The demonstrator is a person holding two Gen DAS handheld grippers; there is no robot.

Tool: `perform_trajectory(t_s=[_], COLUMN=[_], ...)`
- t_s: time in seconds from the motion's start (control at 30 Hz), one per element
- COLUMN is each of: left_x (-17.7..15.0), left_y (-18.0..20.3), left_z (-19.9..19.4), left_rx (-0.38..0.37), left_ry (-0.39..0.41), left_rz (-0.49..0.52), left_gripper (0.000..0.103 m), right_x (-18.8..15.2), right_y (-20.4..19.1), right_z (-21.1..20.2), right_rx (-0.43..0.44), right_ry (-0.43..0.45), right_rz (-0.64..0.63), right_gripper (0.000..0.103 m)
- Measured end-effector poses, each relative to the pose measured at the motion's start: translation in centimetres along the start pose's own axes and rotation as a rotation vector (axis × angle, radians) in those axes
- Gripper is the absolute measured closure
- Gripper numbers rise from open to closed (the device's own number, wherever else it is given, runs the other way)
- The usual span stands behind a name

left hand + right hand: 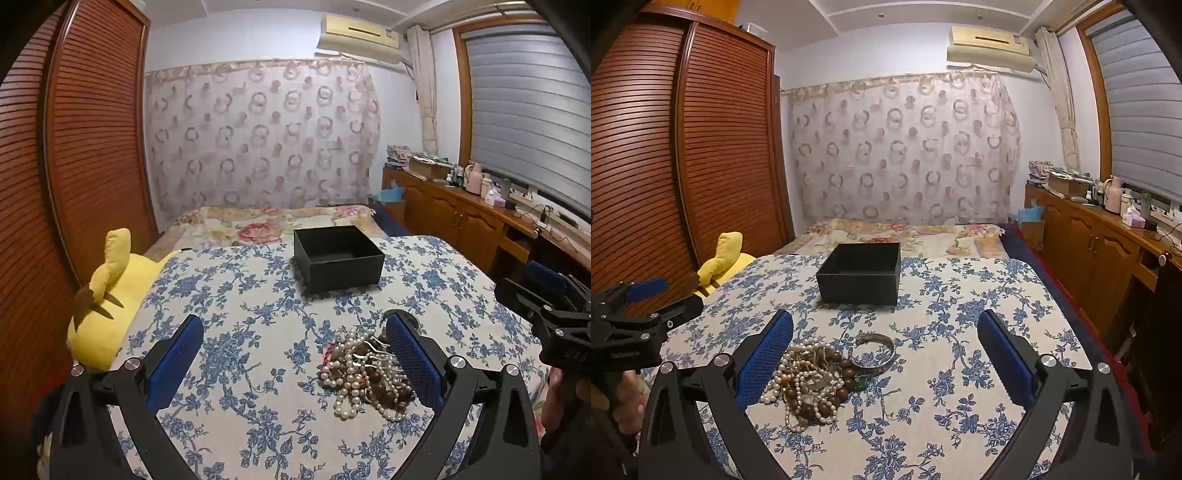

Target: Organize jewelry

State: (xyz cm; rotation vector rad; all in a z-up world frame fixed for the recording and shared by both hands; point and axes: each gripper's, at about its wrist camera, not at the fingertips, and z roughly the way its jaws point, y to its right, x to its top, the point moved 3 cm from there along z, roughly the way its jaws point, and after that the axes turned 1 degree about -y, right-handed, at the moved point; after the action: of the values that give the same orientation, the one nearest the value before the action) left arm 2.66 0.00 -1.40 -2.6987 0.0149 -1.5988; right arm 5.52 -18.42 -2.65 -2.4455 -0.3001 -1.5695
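Observation:
A tangled pile of jewelry (364, 373), pearl strands and brown bead bracelets, lies on the blue-flowered cloth; it also shows in the right wrist view (809, 376). A silver bangle (875, 349) rests at the pile's right edge. An open, empty black box (338, 258) stands further back, also in the right wrist view (860, 273). My left gripper (295, 354) is open and empty above the cloth, its right finger beside the pile. My right gripper (886, 354) is open and empty, its left finger beside the pile.
A yellow plush toy (107, 295) lies at the table's left edge. A bed with a flowered cover (905, 232) is behind the table. A wooden wardrobe (683, 147) stands left, a wooden cabinet with bottles (1108, 229) right. The cloth-covered table (960, 295) ends just beyond the box.

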Motion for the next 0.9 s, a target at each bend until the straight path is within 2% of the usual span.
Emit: perform_trajectory(t_s=[0.9], left_x=[0.3], left_y=[0.39], left_z=[-0.84], left_rx=[-0.01], left_ry=[0.018], left_rz=[-0.005], left_gripper=[0.007], right_x=[0.04], right_y=[0.08], right_z=[-0.24], right_rx=[0.001], right_ry=[0.006], right_rz=[0.003], right_gripper=[0.002])
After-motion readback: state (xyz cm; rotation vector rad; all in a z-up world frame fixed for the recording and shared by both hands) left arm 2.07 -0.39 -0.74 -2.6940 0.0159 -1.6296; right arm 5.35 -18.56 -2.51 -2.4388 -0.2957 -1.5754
